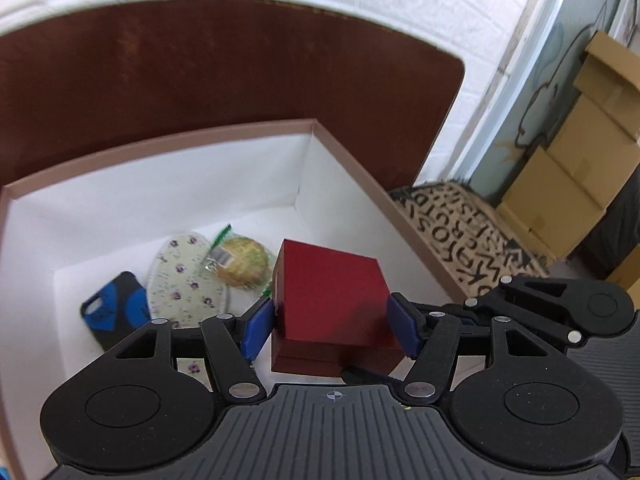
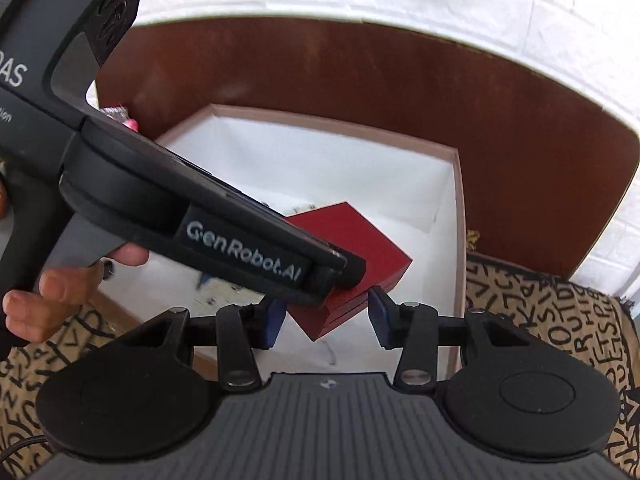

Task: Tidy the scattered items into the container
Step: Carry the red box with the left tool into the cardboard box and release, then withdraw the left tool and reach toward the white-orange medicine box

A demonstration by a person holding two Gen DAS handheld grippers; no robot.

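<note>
Left tongs (image 1: 332,322) grip the red box (image 1: 328,300) by its two sides, over the open container (image 1: 160,148) holding a phone case (image 1: 114,308), a floral pad (image 1: 186,280) and a wrapped snack (image 1: 240,260). Right tongs (image 2: 326,318) stand open, empty, just beside the box.

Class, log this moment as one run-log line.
stage: red box over container | left gripper: pads at box sides | right gripper: open, empty | inside: phone case, floral pad
</note>
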